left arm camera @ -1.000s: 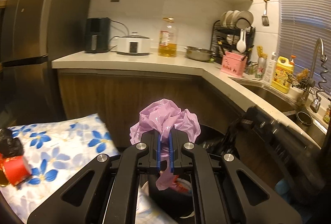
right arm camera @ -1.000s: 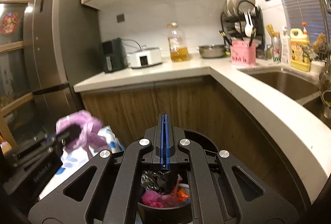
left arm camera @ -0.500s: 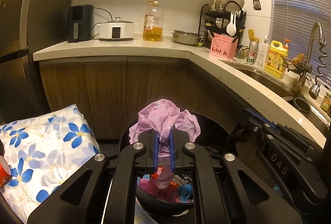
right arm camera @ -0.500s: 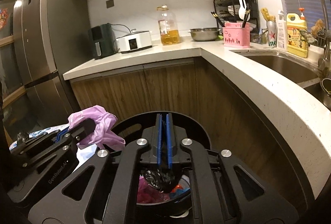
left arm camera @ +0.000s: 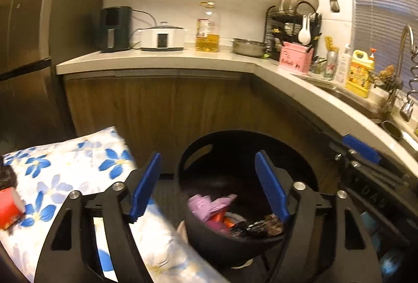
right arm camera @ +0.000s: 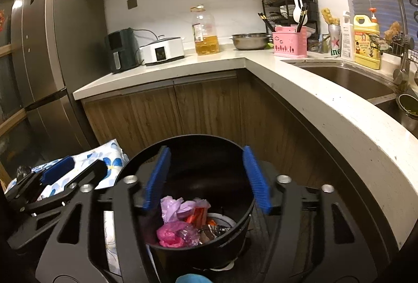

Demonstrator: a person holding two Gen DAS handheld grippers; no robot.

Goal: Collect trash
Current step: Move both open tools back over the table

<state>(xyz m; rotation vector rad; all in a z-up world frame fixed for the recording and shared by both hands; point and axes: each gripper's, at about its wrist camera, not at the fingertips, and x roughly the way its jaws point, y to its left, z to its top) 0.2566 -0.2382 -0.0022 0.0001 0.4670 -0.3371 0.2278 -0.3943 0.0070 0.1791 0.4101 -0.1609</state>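
A black round trash bin (left arm camera: 300, 168) (right arm camera: 183, 149) stands on the floor by the cabinets, holding crumpled wrappers. A pale purple plastic bag (left arm camera: 206, 204) (right arm camera: 172, 207) lies inside on top, with a pink bag (right arm camera: 169, 234) and dark foil wrapper (right arm camera: 211, 233) beside it. My left gripper (left arm camera: 209, 186) is open and empty above the bin's left side; it also shows in the right wrist view (right arm camera: 75, 173). My right gripper (right arm camera: 206, 178) is open and empty over the bin; it also shows at the right of the left wrist view (left arm camera: 365, 152).
A blue-flowered cloth surface (left arm camera: 65, 165) lies left of the bin, with a red can (left arm camera: 9, 207) and a black crumpled thing (left arm camera: 6, 174) on it. Wooden cabinets (right arm camera: 209, 105) and the white countertop (right arm camera: 326, 110) curve behind and right. A fridge (right arm camera: 44, 47) stands at left.
Both grippers opened. The purple bag left my left gripper and the dark wrapper left my right gripper; both now lie in the bin.
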